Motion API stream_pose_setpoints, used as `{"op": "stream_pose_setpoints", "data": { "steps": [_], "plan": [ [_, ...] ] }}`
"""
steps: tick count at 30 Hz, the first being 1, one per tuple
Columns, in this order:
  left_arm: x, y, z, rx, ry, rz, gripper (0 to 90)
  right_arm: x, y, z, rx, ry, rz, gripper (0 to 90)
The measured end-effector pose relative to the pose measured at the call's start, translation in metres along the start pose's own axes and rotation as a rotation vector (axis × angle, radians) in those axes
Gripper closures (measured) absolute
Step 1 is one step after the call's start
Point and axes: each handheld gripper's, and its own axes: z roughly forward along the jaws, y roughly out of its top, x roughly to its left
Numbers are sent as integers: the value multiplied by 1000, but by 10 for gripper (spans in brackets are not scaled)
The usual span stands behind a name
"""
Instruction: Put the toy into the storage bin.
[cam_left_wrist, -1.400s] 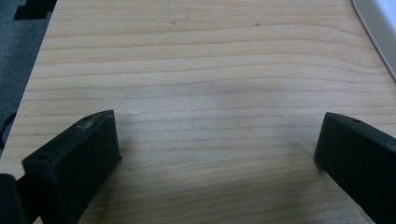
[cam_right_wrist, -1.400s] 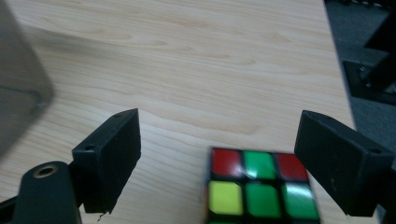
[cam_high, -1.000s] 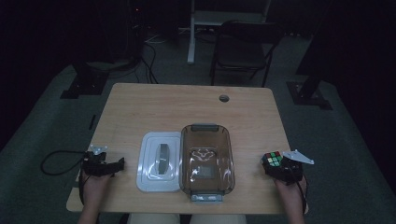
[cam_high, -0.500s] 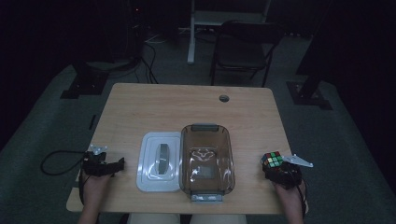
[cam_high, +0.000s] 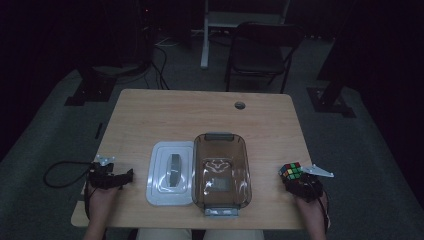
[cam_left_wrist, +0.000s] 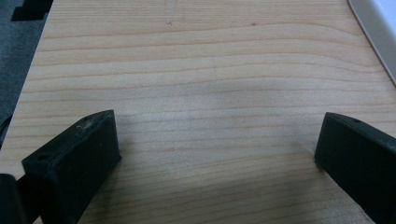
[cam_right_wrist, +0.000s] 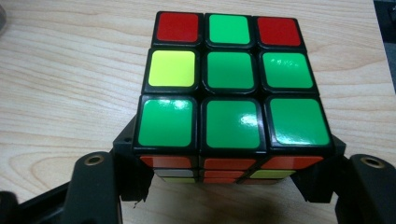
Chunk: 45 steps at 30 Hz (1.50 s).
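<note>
Right tool (cam_high: 295, 176) clamps colour cube (cam_right_wrist: 231, 91), we see jaws pressing cube's two sides. Cube sits at 4 o'clock on tabletop (cam_high: 200, 115), top face mostly green, two red squares and one yellow. Left tool (cam_high: 120, 177) at 8 o'clock, jaws wide apart, nothing between them, only bare wood. We see clear brown box (cam_high: 221, 170) near middle, toward 6 o'clock. White lid (cam_high: 170, 172) lies flat, touching box's left side. Chair (cam_high: 262, 50) stands on floor beyond 12 o'clock edge.
</note>
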Motion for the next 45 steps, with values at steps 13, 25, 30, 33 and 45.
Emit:
{"op": "stream_pose_setpoints", "data": {
  "steps": [13,25,30,33,45],
  "plan": [
    [0,0,0,-2,0,0,6,-1,20,-23,-76,41,-7,340],
    [-1,0,0,-1,-11,10,6,21,52,-49,-126,129,-106,340],
    [-1,0,0,-1,-13,12,6,36,66,-63,-167,210,-143,340],
    [-1,0,0,-1,-14,13,6,49,75,-73,-189,246,-188,340],
    [-1,0,0,-1,-17,18,6,104,100,-96,-234,399,-362,340]
  ]
}}
